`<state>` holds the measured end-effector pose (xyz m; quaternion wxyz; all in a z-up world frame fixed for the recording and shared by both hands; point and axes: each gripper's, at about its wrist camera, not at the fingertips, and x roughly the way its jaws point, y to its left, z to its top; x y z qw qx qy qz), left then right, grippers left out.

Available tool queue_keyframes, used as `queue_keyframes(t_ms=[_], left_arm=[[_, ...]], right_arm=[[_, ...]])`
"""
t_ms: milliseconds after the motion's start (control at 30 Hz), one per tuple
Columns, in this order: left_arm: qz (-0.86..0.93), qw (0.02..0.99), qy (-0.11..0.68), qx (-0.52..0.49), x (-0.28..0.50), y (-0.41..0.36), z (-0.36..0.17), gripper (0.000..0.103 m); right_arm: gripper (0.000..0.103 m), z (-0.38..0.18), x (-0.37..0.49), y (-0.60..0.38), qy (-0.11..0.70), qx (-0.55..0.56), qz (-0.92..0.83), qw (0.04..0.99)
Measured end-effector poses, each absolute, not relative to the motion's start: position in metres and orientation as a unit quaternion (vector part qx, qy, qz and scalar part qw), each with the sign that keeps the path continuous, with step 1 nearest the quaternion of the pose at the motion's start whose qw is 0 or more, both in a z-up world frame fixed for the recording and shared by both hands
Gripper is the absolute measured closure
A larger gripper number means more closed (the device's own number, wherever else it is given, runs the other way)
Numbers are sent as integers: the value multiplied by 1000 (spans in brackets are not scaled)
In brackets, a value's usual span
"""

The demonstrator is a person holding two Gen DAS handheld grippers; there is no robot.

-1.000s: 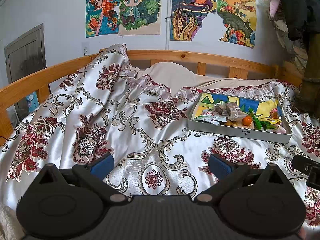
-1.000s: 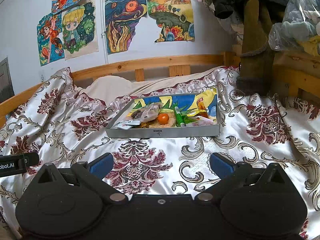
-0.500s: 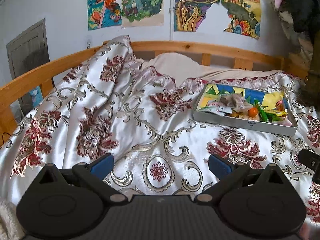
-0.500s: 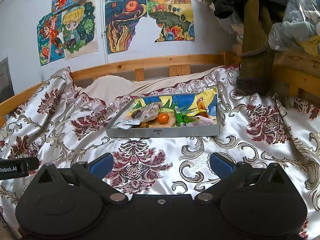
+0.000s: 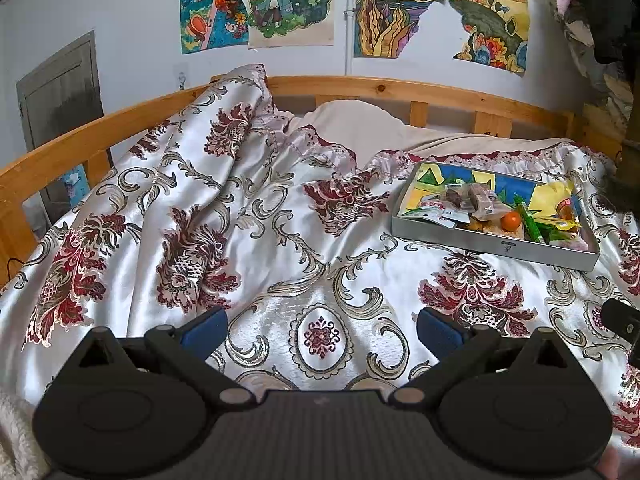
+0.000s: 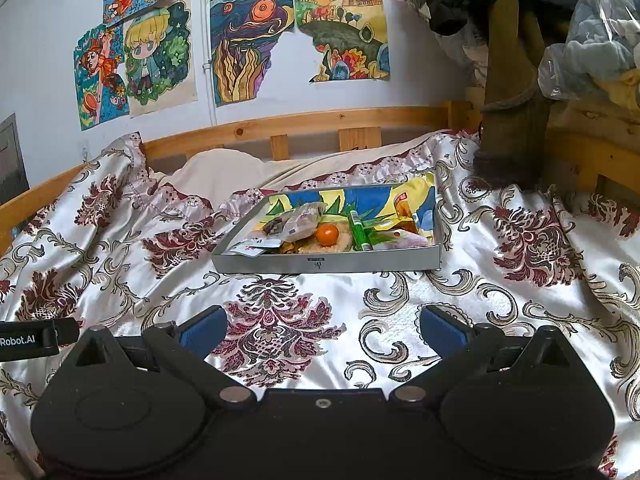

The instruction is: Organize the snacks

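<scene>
A shallow grey tray [image 5: 492, 242] [image 6: 328, 264] lies on the bed and holds several snacks: clear wrapped packets [image 6: 296, 222], a small orange fruit [image 6: 327, 235] [image 5: 511, 221], a green stick pack [image 6: 359, 232] and flat white sachets [image 5: 434, 212]. My left gripper [image 5: 320, 330] is open over the bedspread, well short of the tray and to its left. My right gripper [image 6: 322, 330] is open too, straight in front of the tray's near wall, with nothing between its blue pads.
A satin floral bedspread [image 5: 260, 232] covers the bed, bunched up at the left. A wooden rail [image 6: 320, 124] runs along the back under wall drawings. Brown boots [image 6: 512, 120], clothes and bagged items stand at the right. The other gripper's tip [image 6: 32, 339] shows at left.
The left gripper's view has tilted down and shifted left, so the tray now sits further right and higher in it. The right gripper has hardly moved. Both stay open.
</scene>
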<state>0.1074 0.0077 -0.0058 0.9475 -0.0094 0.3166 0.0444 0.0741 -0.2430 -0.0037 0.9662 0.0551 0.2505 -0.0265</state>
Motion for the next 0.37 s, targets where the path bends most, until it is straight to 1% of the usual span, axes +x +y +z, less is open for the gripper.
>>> queue_keyframes(t_ms=[367], left_arm=[[45,947,318,-9,108,8,-6,0]], right_arm=[[1,-3,74,-243,251,55,-26,966]])
